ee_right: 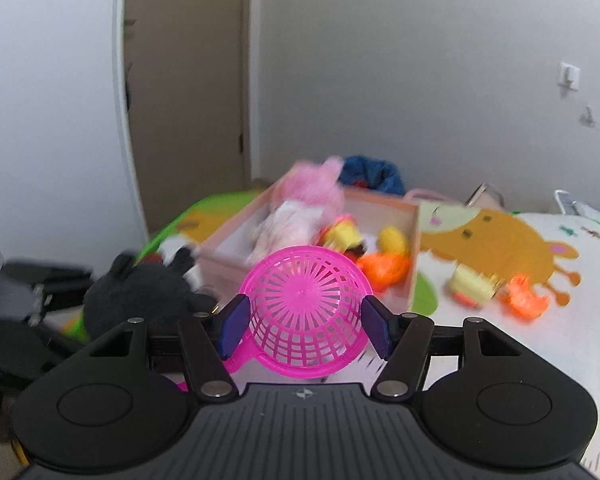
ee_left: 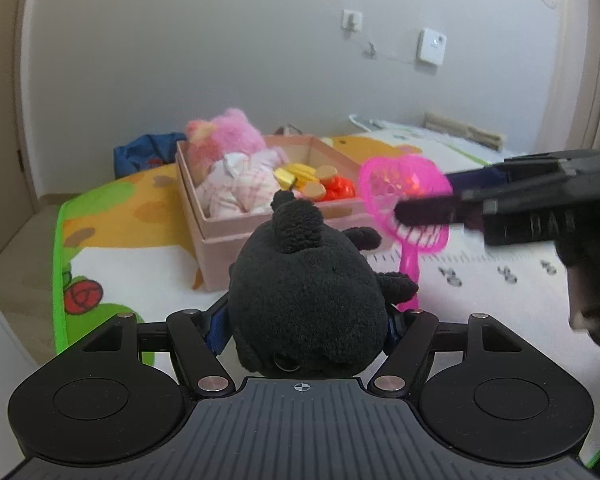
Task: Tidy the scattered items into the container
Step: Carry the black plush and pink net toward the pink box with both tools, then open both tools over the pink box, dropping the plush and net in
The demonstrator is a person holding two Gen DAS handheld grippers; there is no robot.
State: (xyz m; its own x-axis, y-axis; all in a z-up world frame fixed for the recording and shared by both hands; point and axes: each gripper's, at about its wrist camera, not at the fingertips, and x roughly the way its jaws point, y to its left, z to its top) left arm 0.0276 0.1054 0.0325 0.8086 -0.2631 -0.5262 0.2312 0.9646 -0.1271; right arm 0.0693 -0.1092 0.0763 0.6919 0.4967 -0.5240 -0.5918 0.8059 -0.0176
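Pink box [ee_left: 260, 220] sits dead ahead at 12 o'clock from both tools, already part full. Left tool [ee_left: 304, 320] is clamped on the black plush [ee_left: 304, 300], just short of the near wall. Right tool [ee_right: 304, 320] pinches the pink basket [ee_right: 306, 312] across its sides, handle trailing toward 7 o'clock. Left looks nearer; my guess is plush goes straight forward and in first.

Soft, even indoor light filling both views; no hard shadows, no glare. Fisheye bending wall [ee_left: 260, 40] and door frame [ee_right: 120, 120] near edges. Right wrist view smearing with motion blur around pink box [ee_right: 414, 248]; left wrist view staying sharper there.
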